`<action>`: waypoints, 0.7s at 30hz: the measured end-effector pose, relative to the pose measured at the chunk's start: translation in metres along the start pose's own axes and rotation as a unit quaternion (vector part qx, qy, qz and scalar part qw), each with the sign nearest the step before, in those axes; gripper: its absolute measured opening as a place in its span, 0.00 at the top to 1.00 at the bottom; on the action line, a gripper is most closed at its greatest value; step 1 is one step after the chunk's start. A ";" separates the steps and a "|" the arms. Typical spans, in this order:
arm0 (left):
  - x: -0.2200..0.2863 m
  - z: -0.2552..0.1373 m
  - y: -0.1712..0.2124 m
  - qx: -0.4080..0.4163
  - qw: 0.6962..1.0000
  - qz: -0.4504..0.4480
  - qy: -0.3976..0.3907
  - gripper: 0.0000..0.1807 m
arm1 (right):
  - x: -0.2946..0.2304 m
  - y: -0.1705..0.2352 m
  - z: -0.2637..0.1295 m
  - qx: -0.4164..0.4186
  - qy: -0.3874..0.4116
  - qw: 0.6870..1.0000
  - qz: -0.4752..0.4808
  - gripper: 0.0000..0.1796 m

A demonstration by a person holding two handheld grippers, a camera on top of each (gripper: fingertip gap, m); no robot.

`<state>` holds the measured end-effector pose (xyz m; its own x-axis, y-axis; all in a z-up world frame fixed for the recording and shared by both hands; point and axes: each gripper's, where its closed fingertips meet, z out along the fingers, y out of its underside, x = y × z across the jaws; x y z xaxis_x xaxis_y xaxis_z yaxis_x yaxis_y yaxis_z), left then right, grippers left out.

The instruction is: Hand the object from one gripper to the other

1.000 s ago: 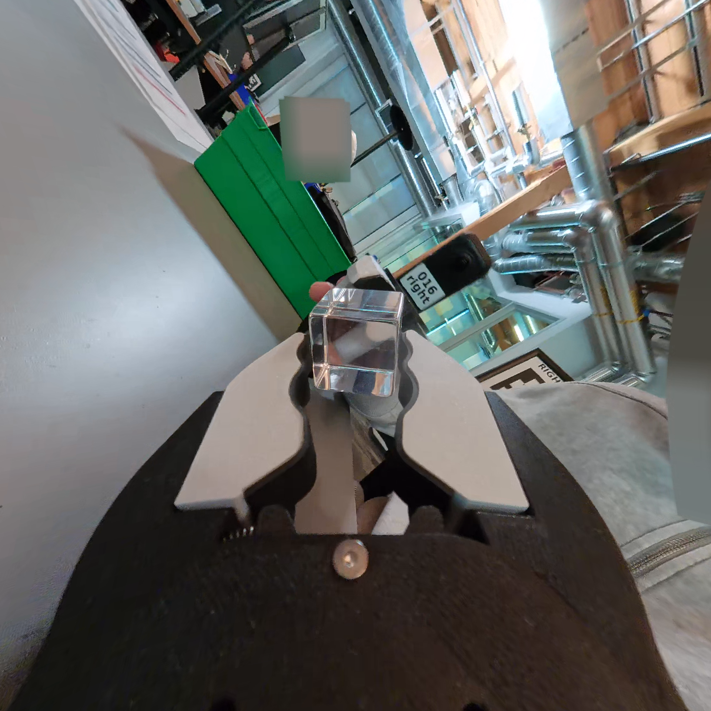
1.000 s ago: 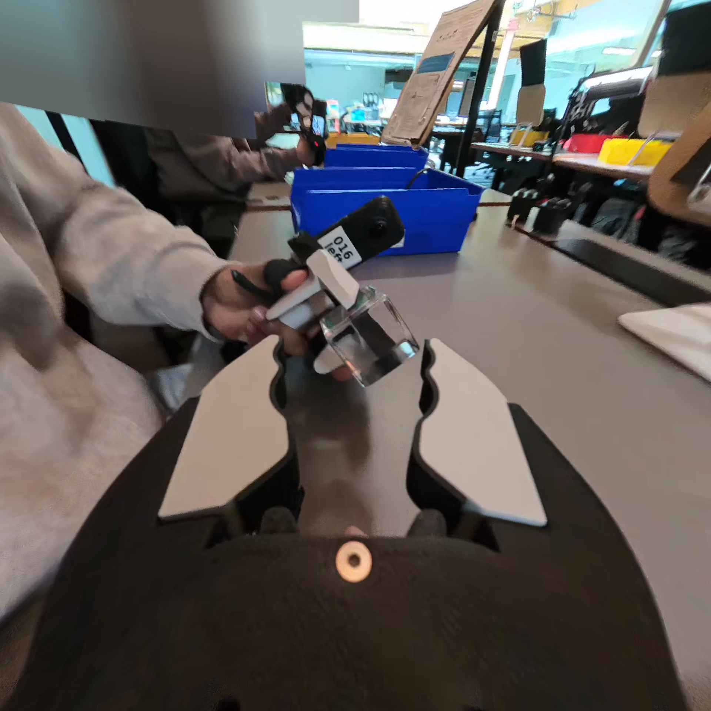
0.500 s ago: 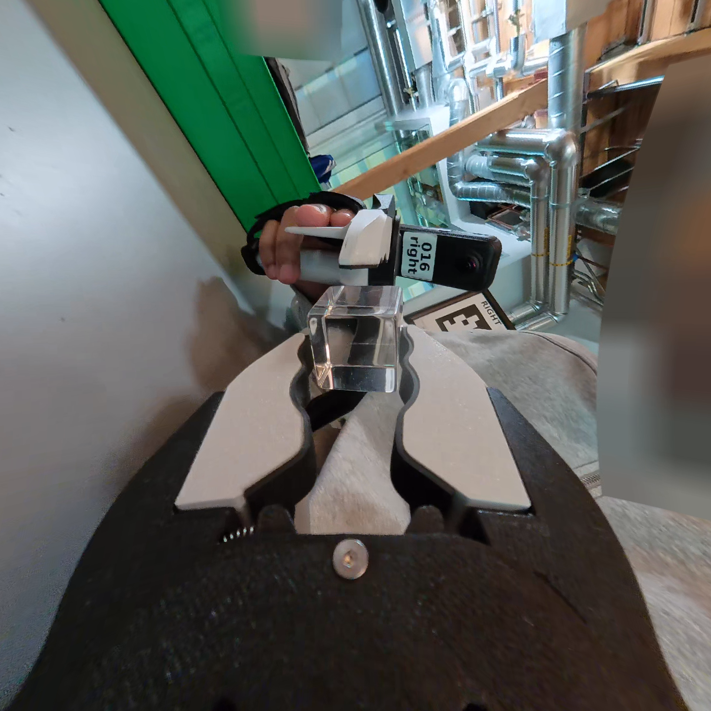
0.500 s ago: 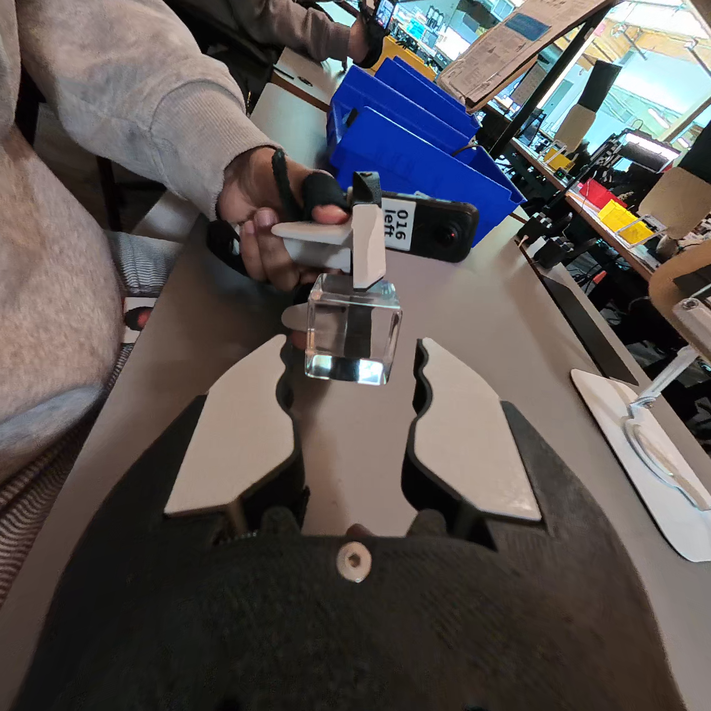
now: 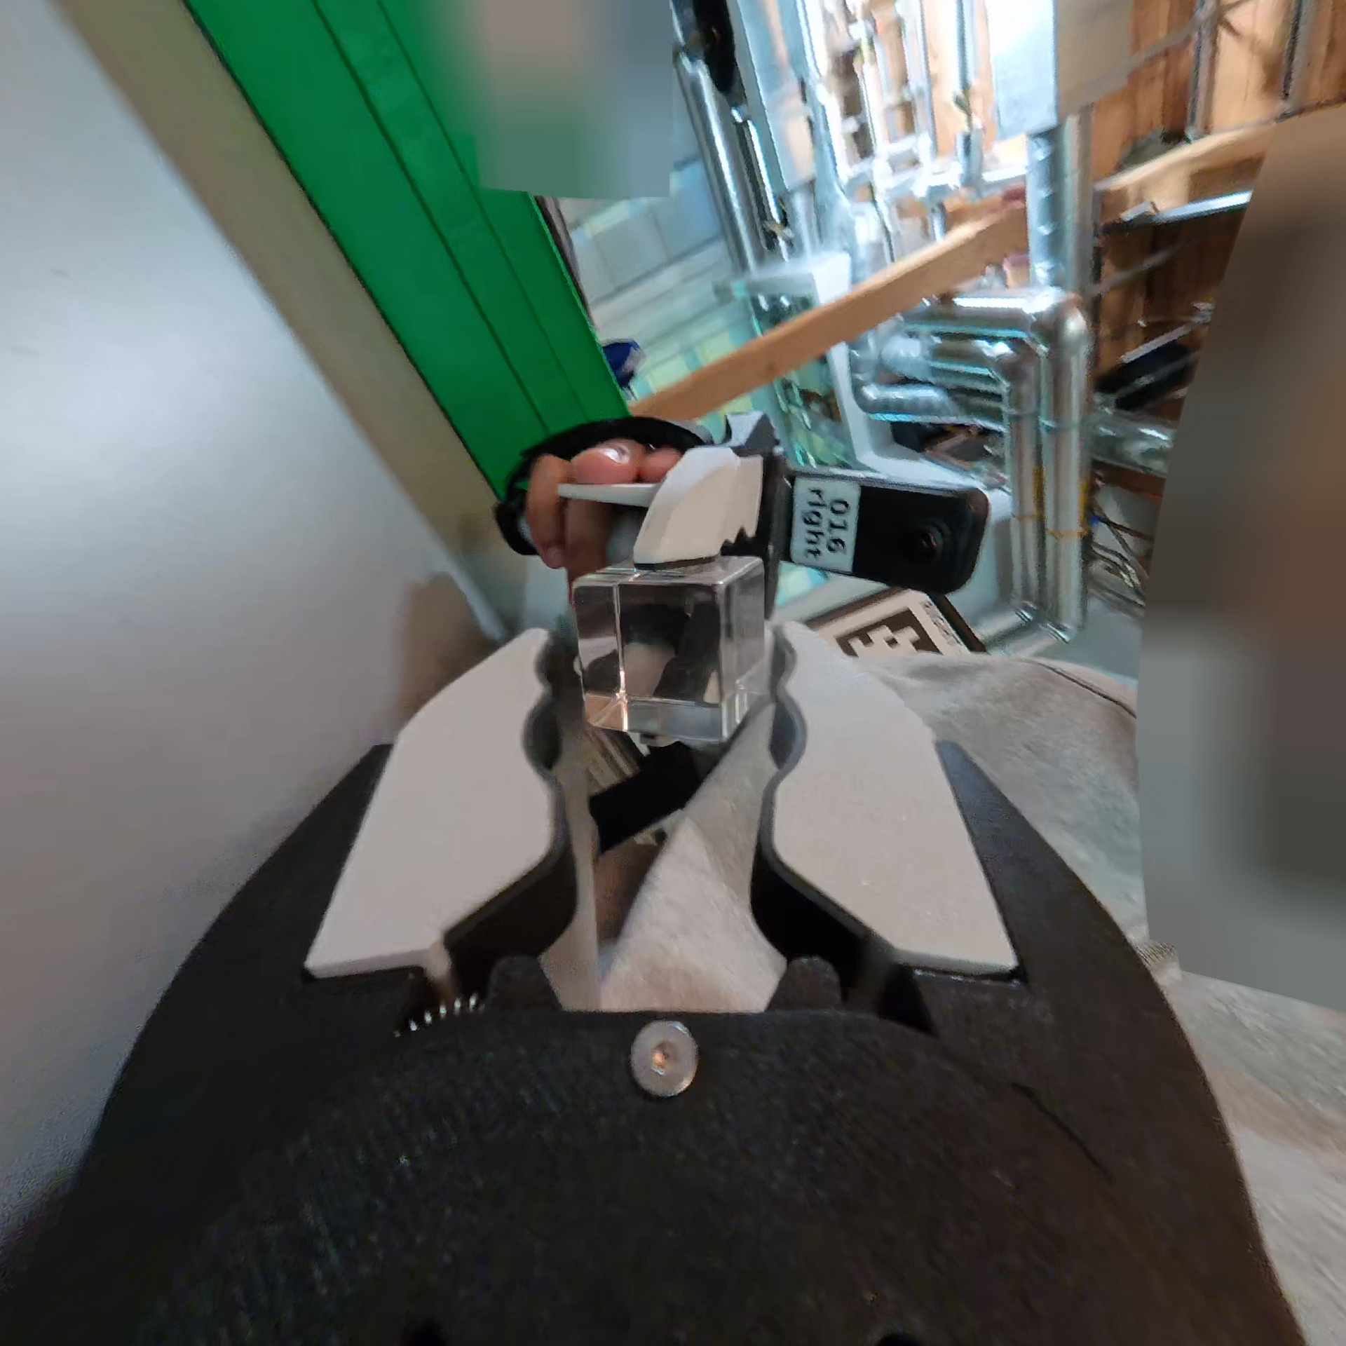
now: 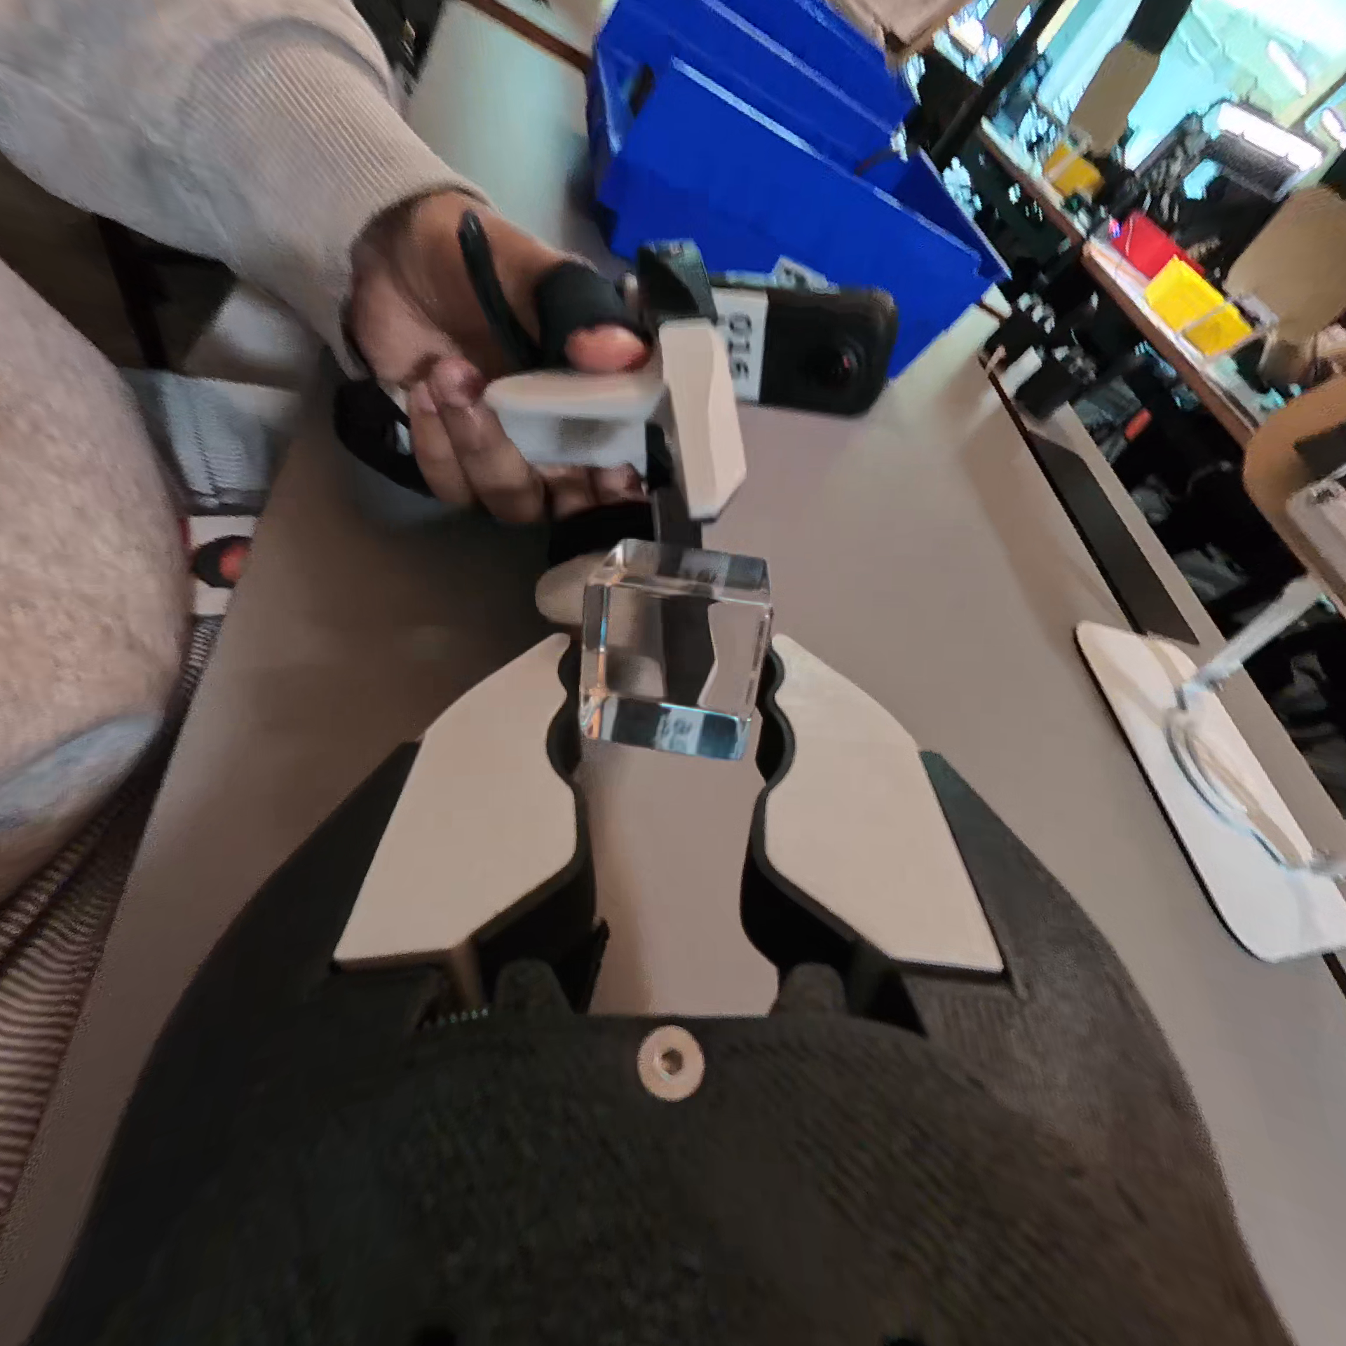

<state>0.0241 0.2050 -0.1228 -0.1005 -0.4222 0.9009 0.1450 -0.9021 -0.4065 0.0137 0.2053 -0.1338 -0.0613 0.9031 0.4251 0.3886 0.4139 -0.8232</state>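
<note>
clear acrylic cube (image 6: 674,655) clamped between right gripper (image 6: 666,674) fingertips, left gripper (image 5: 659,677) parted slightly wider than cube, not pinching, above grey tabletop (image 6: 910,553), blue bins (image 6: 736,160) behind, workshop shelving beyond

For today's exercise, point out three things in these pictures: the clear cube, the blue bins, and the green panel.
clear cube (image 6: 674,655): right wrist view, middle of its near face.
blue bins (image 6: 757,182): right wrist view, side wall of the nearer bin.
green panel (image 5: 437,240): left wrist view, middle of its flat face.
</note>
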 end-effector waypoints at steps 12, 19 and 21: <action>-0.024 -0.005 -0.006 -0.017 0.944 0.216 -0.249 0.61 | 0.017 0.028 0.009 -0.245 0.144 0.951 -0.117 0.74; -0.028 -0.005 -0.001 -0.054 0.906 0.292 -0.302 0.75 | 0.004 0.022 0.018 -0.268 0.144 0.945 -0.122 0.74; -0.026 -0.005 -0.002 -0.052 0.913 0.279 -0.292 0.75 | 0.004 0.019 0.018 -0.261 0.147 0.947 -0.120 0.74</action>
<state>0.0218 0.2173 -0.1459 0.5063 -0.7266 0.4644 -0.0840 -0.5775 -0.8121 0.0039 0.2193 -0.1547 0.0238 0.6882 0.7252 0.8016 0.4203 -0.4252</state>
